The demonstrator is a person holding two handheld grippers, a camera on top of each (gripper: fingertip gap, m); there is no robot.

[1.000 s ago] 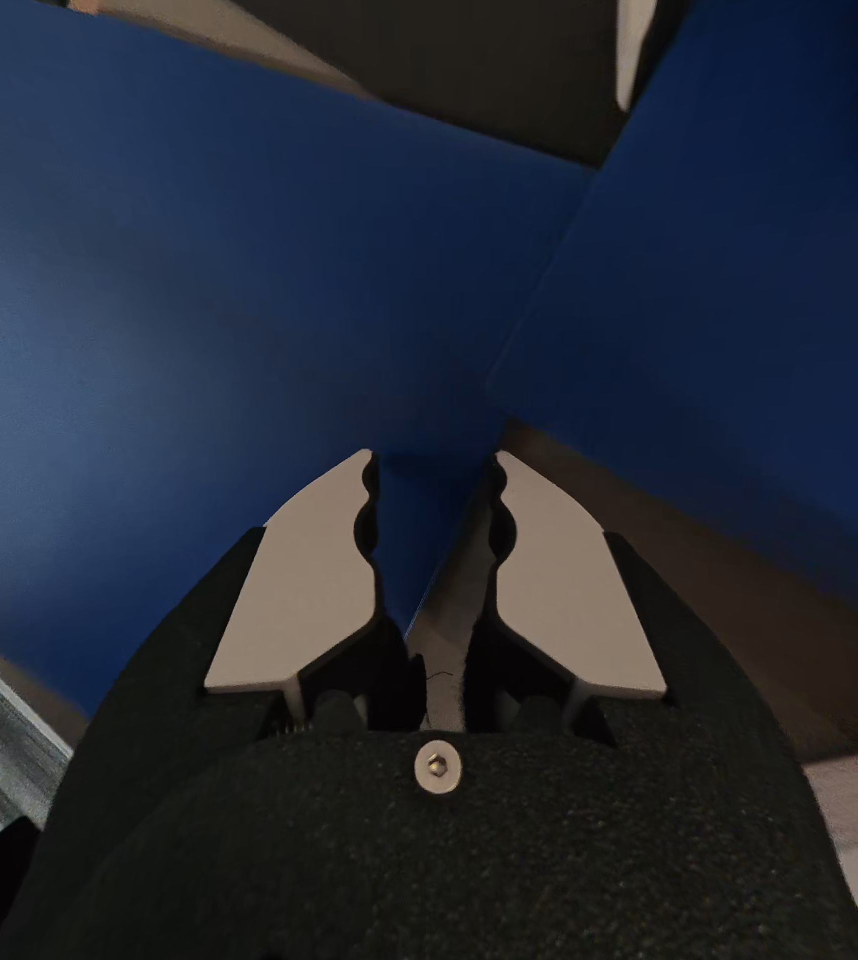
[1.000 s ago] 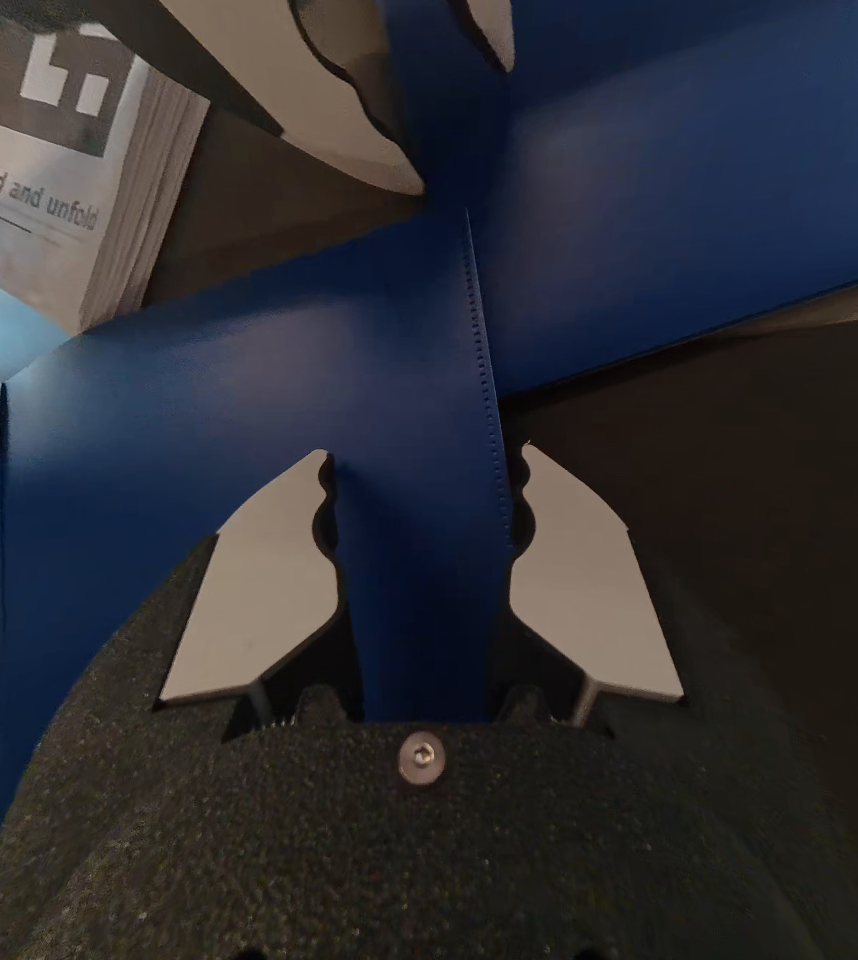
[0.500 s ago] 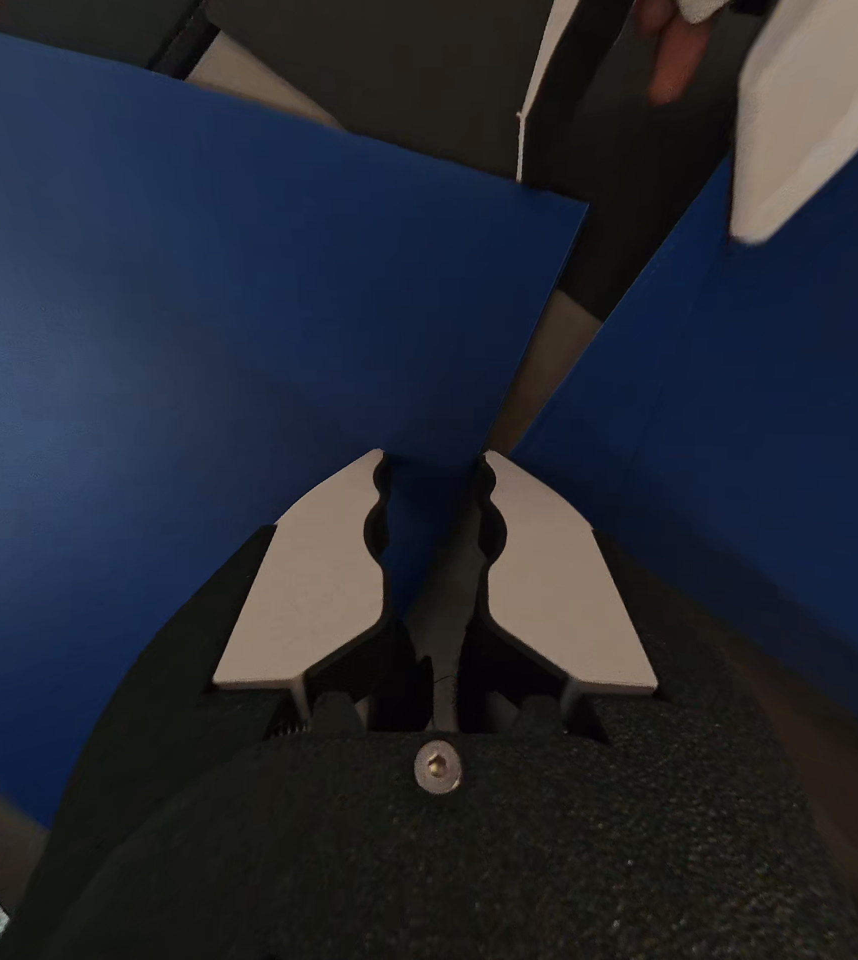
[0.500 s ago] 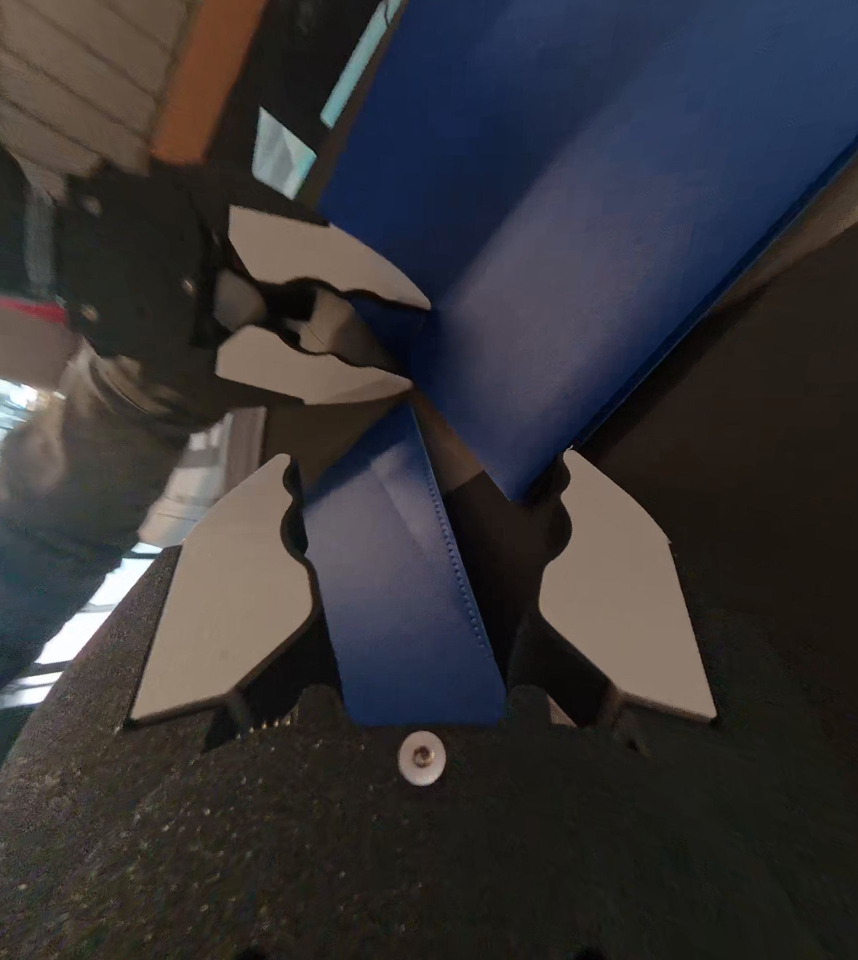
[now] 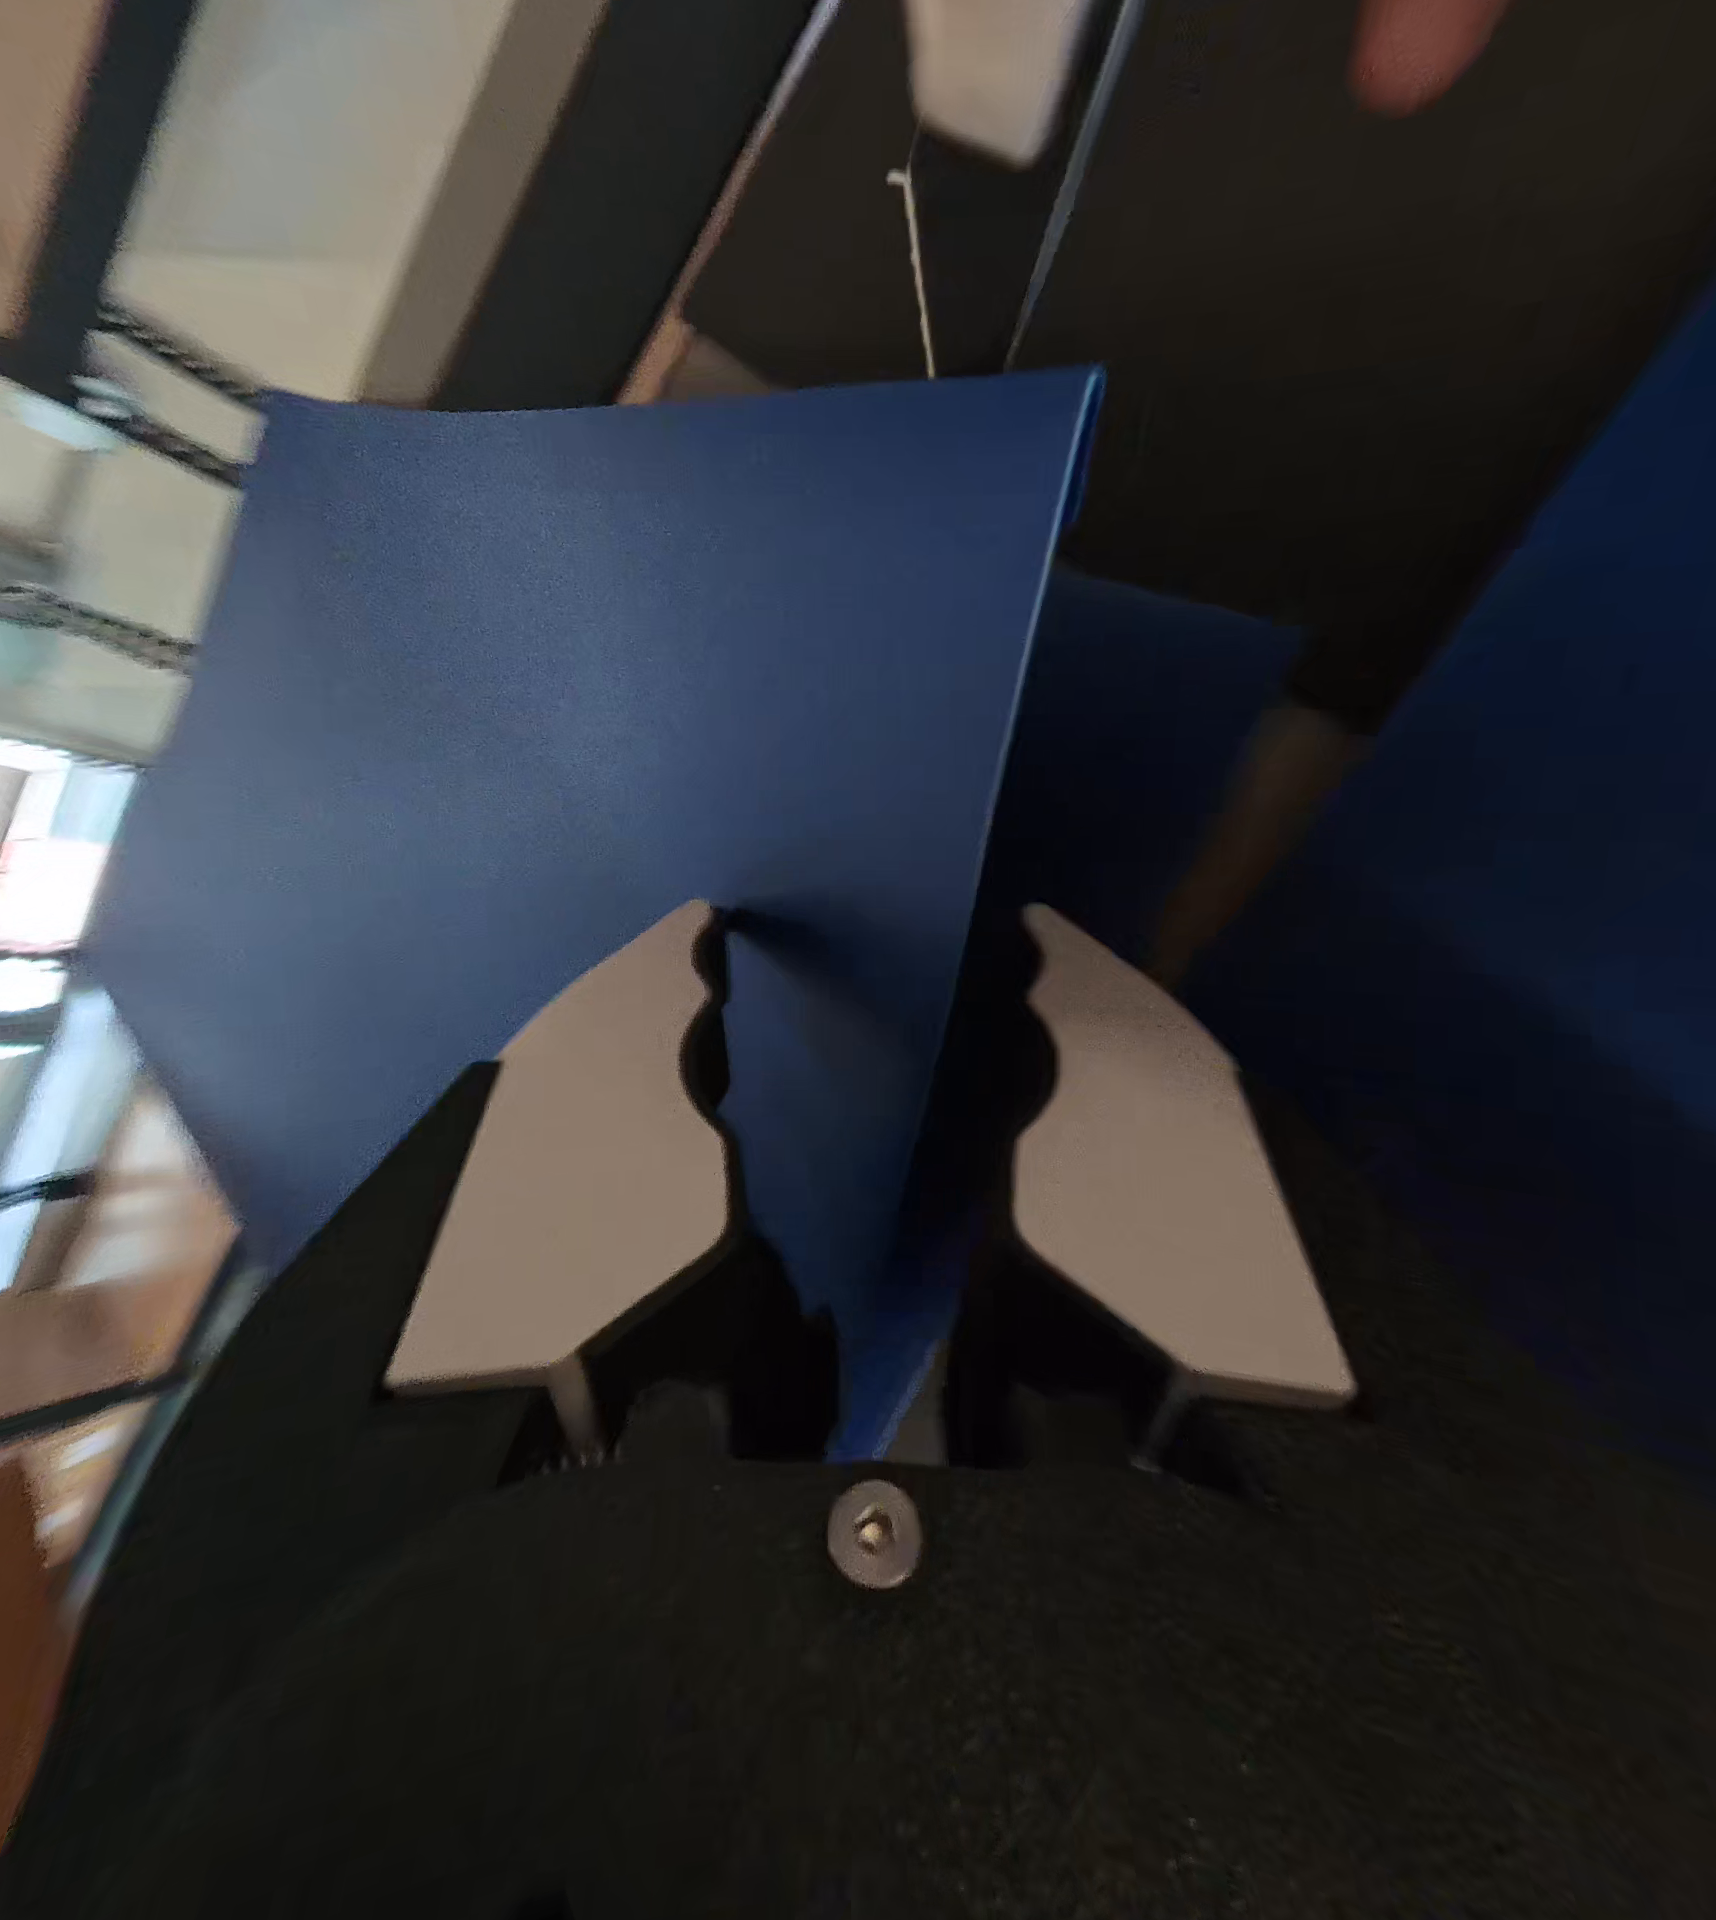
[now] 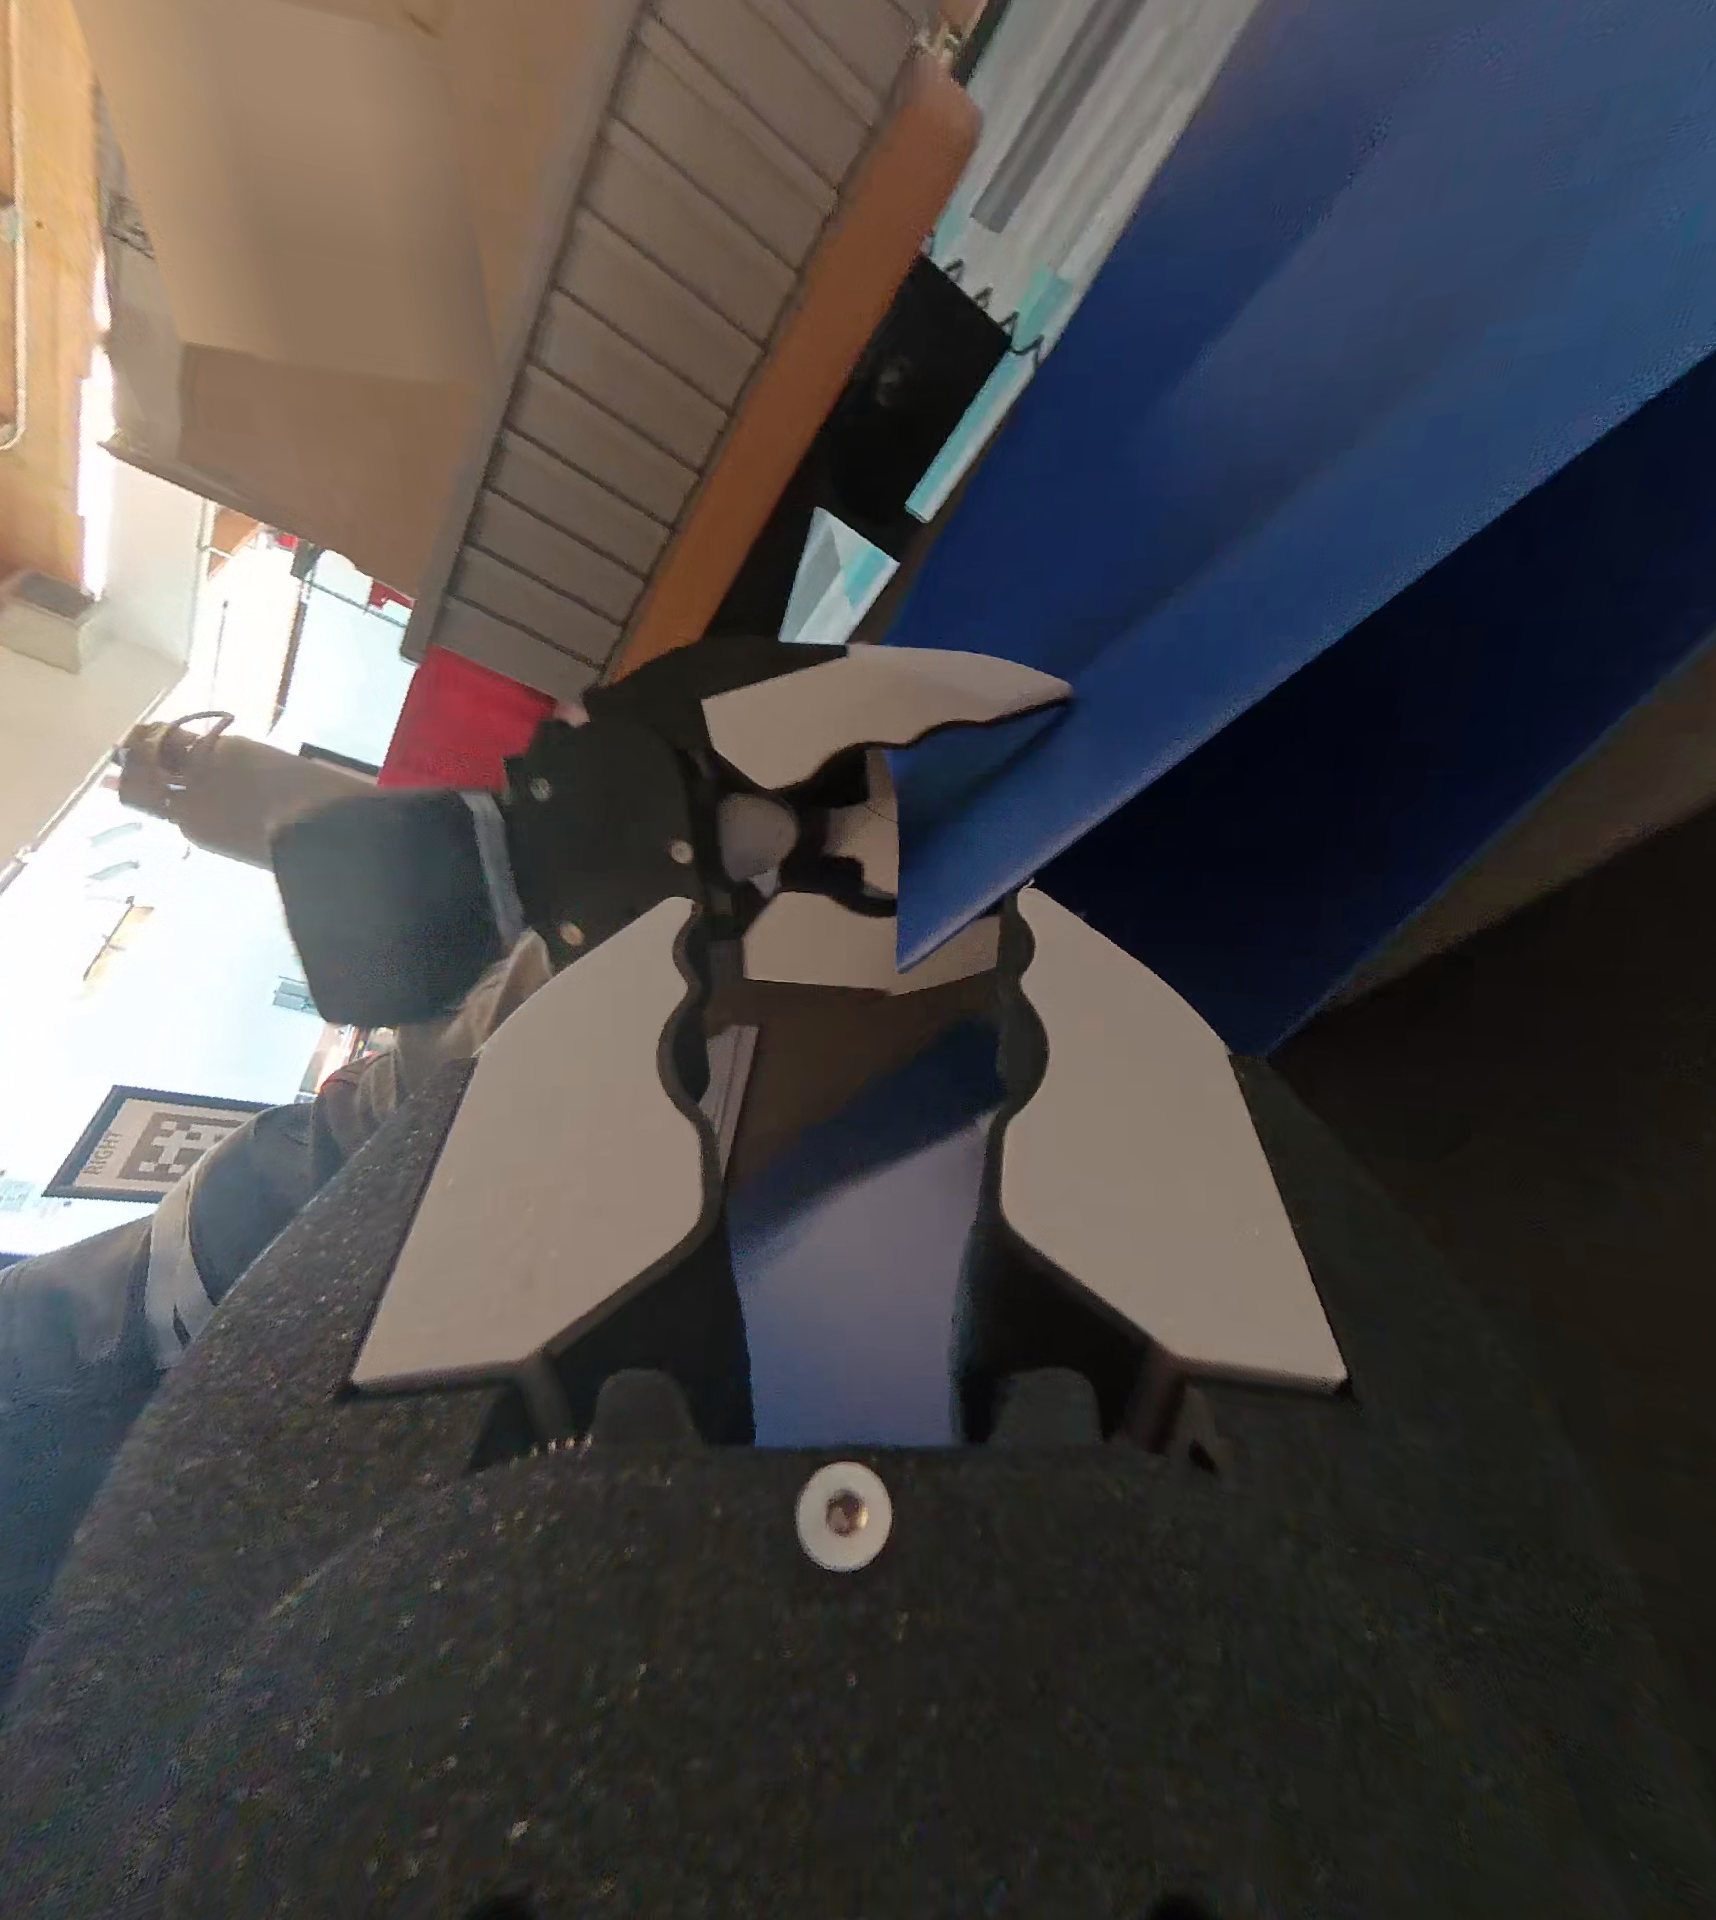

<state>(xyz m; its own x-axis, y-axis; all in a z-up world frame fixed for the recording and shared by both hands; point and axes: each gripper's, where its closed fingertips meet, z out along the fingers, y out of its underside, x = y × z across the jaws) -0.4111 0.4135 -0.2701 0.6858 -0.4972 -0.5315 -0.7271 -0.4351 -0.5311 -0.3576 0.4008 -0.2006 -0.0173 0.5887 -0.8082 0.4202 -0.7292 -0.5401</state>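
Observation:
A large blue card sheet (image 5: pixel 573 675), folded into panels, hangs in the air between both grippers. My left gripper (image 5: pixel 869 914) has its jaws apart around a folded edge of the sheet, which rests against the left finger (image 5: pixel 584 1164). Another blue panel (image 5: pixel 1612 727) rises on the right. In the right wrist view, my right gripper (image 6: pixel 854 909) is shut on a narrow blue strip (image 6: pixel 854 1299) of the card that fills the gap between its fingers. The left gripper (image 6: pixel 947 821) shows just ahead, jaws spread around the corner of the blue sheet (image 6: pixel 1353 468).
A dark surface (image 6: pixel 1612 1143) lies to the right. A person's sleeve (image 6: pixel 106 1299), a brown bottle (image 6: pixel 199 790), a black-and-white marker card (image 6: pixel 158 1143) and a slatted panel (image 6: pixel 646 343) lie beyond. A fingertip (image 5: pixel 1425 52) shows at the left wrist view's top. My right fingertips sit around 9 centimetres from my left ones.
Both grippers have swung up, lifting the blue card so the room behind shows. The left jaws have spread wider. The right jaws, wider half a second ago, have narrowed onto the strip.

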